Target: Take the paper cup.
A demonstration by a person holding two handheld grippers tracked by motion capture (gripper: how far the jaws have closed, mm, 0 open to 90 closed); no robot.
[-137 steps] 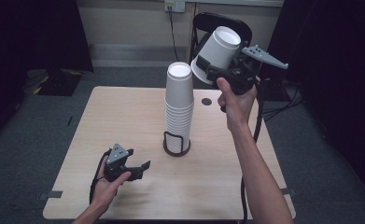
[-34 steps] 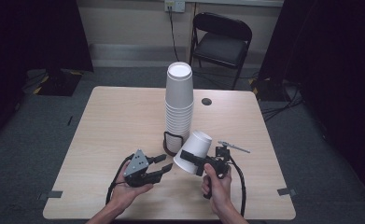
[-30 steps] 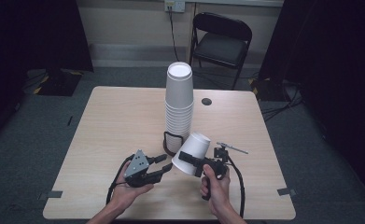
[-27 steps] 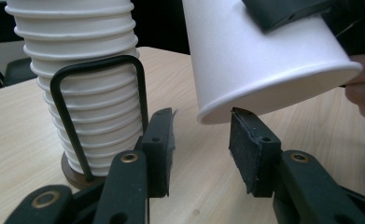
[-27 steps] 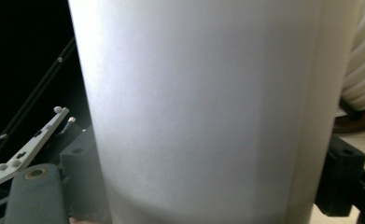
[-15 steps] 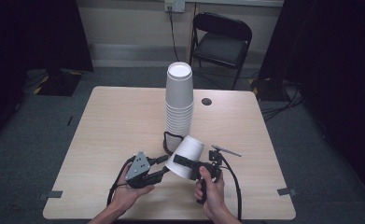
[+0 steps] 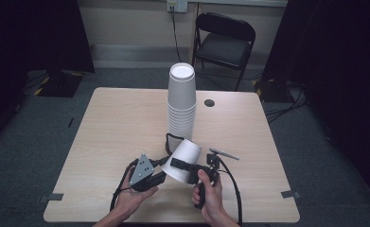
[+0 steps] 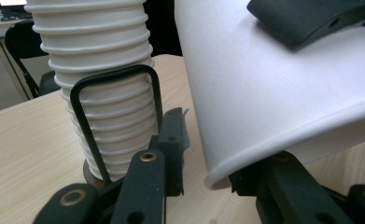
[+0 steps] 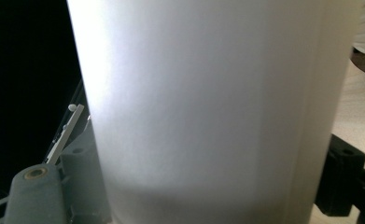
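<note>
My right gripper (image 7: 177, 164) is shut on a white paper cup (image 7: 185, 158), held tilted low over the table's front, its mouth toward the left gripper. In the right gripper view the cup (image 9: 208, 107) spans the space between the right gripper (image 9: 189, 186) jaws. My left gripper (image 7: 158, 176) is open just left of the cup. In the left gripper view the cup's rim (image 8: 227, 172) lies between the left gripper (image 8: 213, 158) jaws. A tall stack of white cups (image 7: 181, 101) stands mid-table in a black wire holder (image 7: 169, 141), right behind both grippers (image 8: 105, 70).
The light wooden table (image 7: 116, 123) has a small black disc (image 7: 209, 102) right of the stack. A black folding chair (image 7: 225, 42) stands beyond the far edge. Cables trail from both grippers toward the front edge.
The right gripper has brought the cup down from high at the back right to the front, then leftward to the left gripper. The left gripper has shifted right toward it.
</note>
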